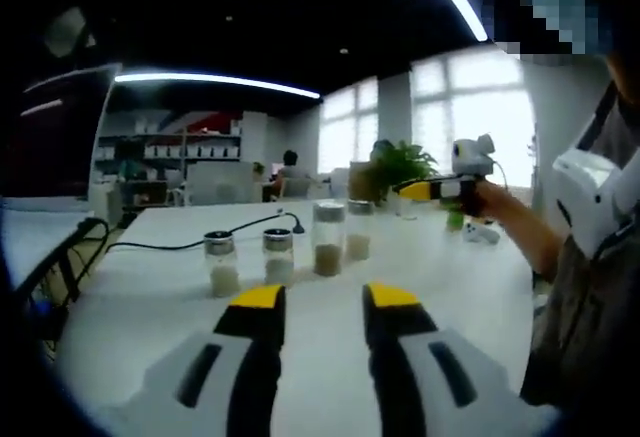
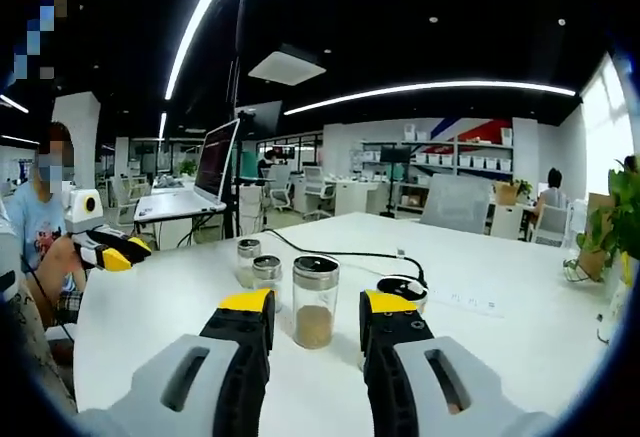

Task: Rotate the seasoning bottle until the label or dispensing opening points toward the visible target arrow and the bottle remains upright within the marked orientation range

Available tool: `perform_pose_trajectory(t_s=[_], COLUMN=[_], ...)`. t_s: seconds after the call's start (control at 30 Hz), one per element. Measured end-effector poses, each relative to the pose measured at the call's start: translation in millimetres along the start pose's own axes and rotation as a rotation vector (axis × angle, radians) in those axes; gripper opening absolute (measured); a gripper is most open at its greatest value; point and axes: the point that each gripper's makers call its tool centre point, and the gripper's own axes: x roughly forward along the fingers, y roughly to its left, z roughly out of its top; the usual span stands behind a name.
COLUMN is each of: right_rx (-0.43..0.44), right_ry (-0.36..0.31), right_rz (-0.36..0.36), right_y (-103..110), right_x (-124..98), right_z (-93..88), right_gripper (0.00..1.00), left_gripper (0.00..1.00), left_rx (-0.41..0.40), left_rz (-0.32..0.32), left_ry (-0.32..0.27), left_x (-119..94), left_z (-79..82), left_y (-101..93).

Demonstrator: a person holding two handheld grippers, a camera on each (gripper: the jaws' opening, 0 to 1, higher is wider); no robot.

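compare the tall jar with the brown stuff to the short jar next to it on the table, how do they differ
In the left gripper view, the tall jar stands clearly higher than the short jar beside it. The tall jar holds darker brown powder, while the short jar's contents look paler. The tall jar also looks wider. Both stand upright on the white table, are clear and have dark lids, and neither is touched by tongs.

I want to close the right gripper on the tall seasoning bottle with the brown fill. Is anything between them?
Nothing visible. In the right gripper view the tall seasoning bottle stands upright straight ahead of the open right gripper, framed between its yellow tips. The two smaller bottles stand behind and to the left.
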Motion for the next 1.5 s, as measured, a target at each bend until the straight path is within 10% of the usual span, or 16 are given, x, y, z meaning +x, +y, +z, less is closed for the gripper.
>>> perform_pose_trajectory(t_s=[1.5], right_rx=[0.046], right_ry=[0.107], right_rz=[0.033], right_y=[2], right_x=[99], right_z=[-17.1], right_gripper=[0.41], left_gripper=[0.33], left_rx=[-0.071], left_rz=[0.142], left_ry=[-0.023], left_x=[-28], left_z=[-15.0], left_y=[42.6])
